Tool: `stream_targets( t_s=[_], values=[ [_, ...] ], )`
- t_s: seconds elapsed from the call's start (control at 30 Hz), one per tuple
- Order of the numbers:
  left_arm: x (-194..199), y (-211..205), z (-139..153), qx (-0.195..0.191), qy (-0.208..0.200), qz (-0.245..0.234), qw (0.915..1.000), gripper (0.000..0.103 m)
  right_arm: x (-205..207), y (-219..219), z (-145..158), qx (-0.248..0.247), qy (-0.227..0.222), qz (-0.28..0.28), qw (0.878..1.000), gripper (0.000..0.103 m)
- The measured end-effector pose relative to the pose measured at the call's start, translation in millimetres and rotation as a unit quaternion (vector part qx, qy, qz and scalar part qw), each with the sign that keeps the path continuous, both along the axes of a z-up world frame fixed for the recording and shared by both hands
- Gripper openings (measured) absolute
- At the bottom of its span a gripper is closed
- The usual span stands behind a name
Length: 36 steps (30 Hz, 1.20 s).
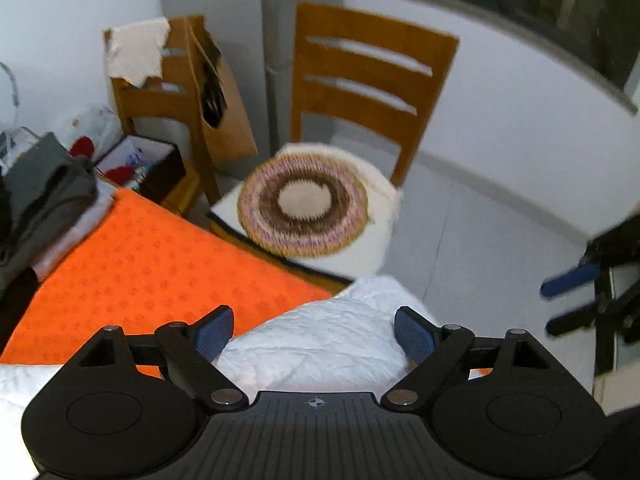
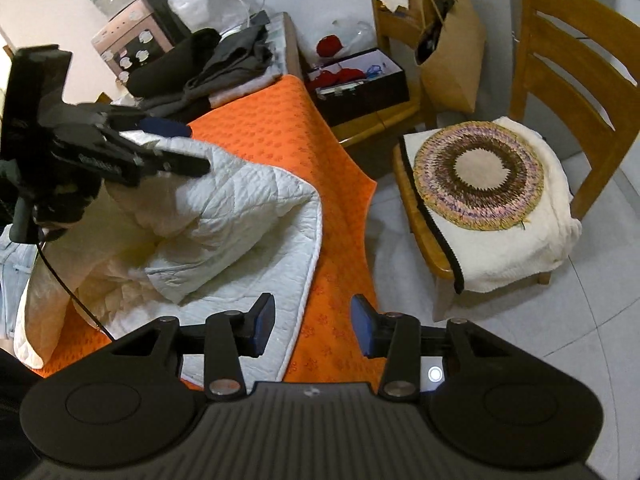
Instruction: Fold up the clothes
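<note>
A white quilted garment (image 2: 224, 216) lies bunched on the orange table cover (image 2: 280, 136). In the left wrist view my left gripper (image 1: 314, 334) is open, its blue pads wide apart above the white garment (image 1: 320, 340). It also shows in the right wrist view (image 2: 176, 148), over the raised part of the garment. My right gripper (image 2: 314, 326) is open and empty, just above the garment's piped edge at the table's near side. It also shows at the right of the left wrist view (image 1: 568, 304).
A pile of dark clothes (image 2: 216, 68) sits at the table's far end. A wooden chair (image 2: 560, 120) with a round woven cushion (image 2: 478, 174) stands right of the table. A black box (image 2: 360, 84), a paper bag (image 2: 452, 64) and a second chair stand behind.
</note>
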<state>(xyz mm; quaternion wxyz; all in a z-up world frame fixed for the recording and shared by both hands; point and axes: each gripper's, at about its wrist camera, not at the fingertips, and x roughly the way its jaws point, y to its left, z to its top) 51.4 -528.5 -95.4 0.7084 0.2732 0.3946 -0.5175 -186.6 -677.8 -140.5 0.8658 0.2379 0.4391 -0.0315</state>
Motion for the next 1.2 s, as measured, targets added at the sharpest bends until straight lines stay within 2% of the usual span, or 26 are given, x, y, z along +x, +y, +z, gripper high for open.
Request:
stream_targets(
  t_s=[0.07, 0.1, 0.13, 0.17, 0.23, 0.3, 0.43, 0.53, 0.6, 0.7, 0.83, 0.9, 1.0, 1.2],
  values=[
    [-2.8, -1.2, -9.0, 0.017, 0.004, -0.003, 0.9998, 0.081, -0.2, -0.6, -1.5, 0.000, 0.002, -0.005, 1.000, 0.048],
    [-4.5, 0.4, -12.1, 0.020, 0.010, -0.004, 0.9997, 0.068, 0.0, -1.0, -2.3, 0.000, 0.002, -0.006, 1.000, 0.048],
    [-7.1, 3.0, -14.4, 0.022, 0.012, -0.004, 0.9997, 0.060, 0.6, -1.3, -3.1, 0.001, 0.003, -0.007, 1.000, 0.048],
    [-11.0, 6.2, -15.9, 0.024, 0.006, -0.002, 0.9997, 0.054, 1.9, -1.4, -3.7, 0.001, 0.003, -0.007, 1.000, 0.048],
    [-20.2, 11.6, -15.2, 0.016, -0.011, -0.003, 0.9998, 0.033, 5.7, -2.0, -4.5, 0.001, 0.003, -0.005, 1.000, 0.048],
    [-27.7, 23.3, -8.0, -0.003, -0.028, 0.019, 0.9994, 0.024, 10.3, -1.8, -4.5, 0.001, 0.002, -0.001, 1.000, 0.048],
    [-29.4, 57.9, 16.2, -0.045, -0.038, 0.104, 0.9929, 0.017, 21.1, -1.5, -0.8, -0.005, -0.005, 0.010, 1.000, 0.048],
    [-34.8, 93.3, 41.5, -0.077, -0.063, 0.170, 0.9803, 0.016, 32.8, -0.6, 6.5, -0.011, -0.013, 0.019, 1.000, 0.048],
    [-40.3, 121.2, 57.3, -0.092, -0.083, 0.219, 0.9678, 0.016, 41.7, 0.3, 12.0, -0.014, -0.019, 0.024, 0.999, 0.048],
    [-47.3, 169.2, 79.4, -0.105, -0.108, 0.298, 0.9424, 0.015, 56.4, 1.9, 19.1, -0.008, -0.029, 0.030, 0.999, 0.048],
    [-59.0, 236.9, 101.0, -0.111, -0.132, 0.401, 0.8995, 0.015, 81.1, 13.9, 22.2, 0.009, -0.037, 0.040, 0.998, 0.048],
    [-66.7, 273.6, 107.1, -0.111, -0.133, 0.452, 0.8750, 0.015, 95.8, 25.5, 21.9, 0.018, -0.036, 0.044, 0.998, 0.048],
    [-76.4, 321.6, 112.0, -0.110, -0.127, 0.502, 0.8482, 0.014, 117.6, 49.0, 20.8, 0.040, -0.037, 0.051, 0.997, 0.048],
    [-109.4, 399.1, 108.9, -0.099, -0.115, 0.571, 0.8067, 0.014, 159.7, 114.5, 14.3, 0.096, -0.036, 0.065, 0.993, 0.048]
  ],
)
